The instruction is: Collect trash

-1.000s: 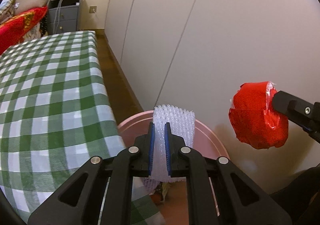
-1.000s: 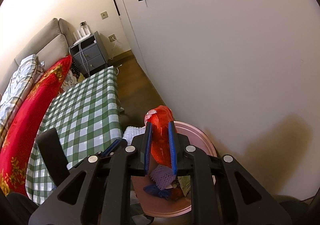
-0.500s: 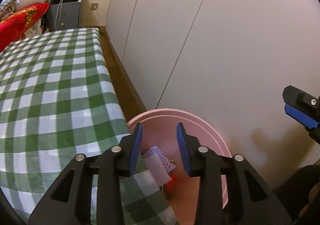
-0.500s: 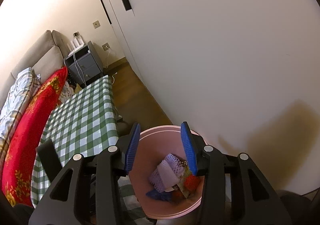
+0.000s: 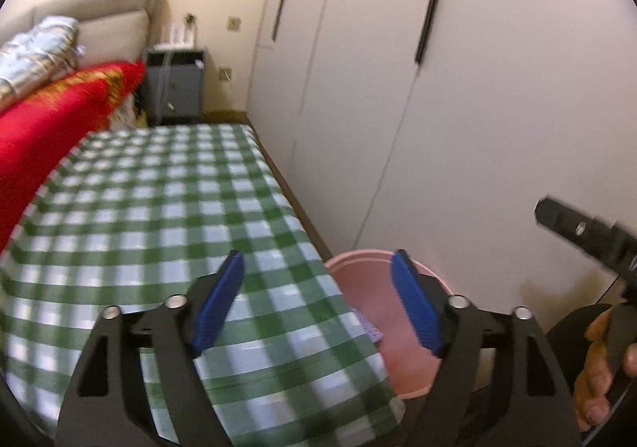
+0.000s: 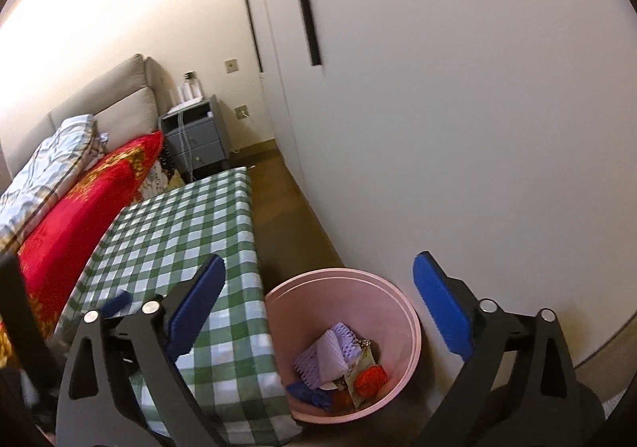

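A pink bin stands on the floor beside the table, between it and the wall. Inside lie white foam netting, a red wrapper, a blue scrap and a printed packet. My right gripper hovers above the bin, its jaws opening wide with nothing between them. My left gripper is over the table's near corner, jaws opening and empty; the bin shows just past its right finger. The right gripper's finger and a hand appear at the left wrist view's right edge.
A table with a green checked cloth runs away toward a grey nightstand. A sofa with a red blanket and a striped pillow lies on its left. White wardrobe doors line the right, with a strip of wooden floor.
Both grippers opened and let go: the white netting and the red wrapper dropped into the pink bin. Both hands then rose and drew back, the left one swinging over the table.
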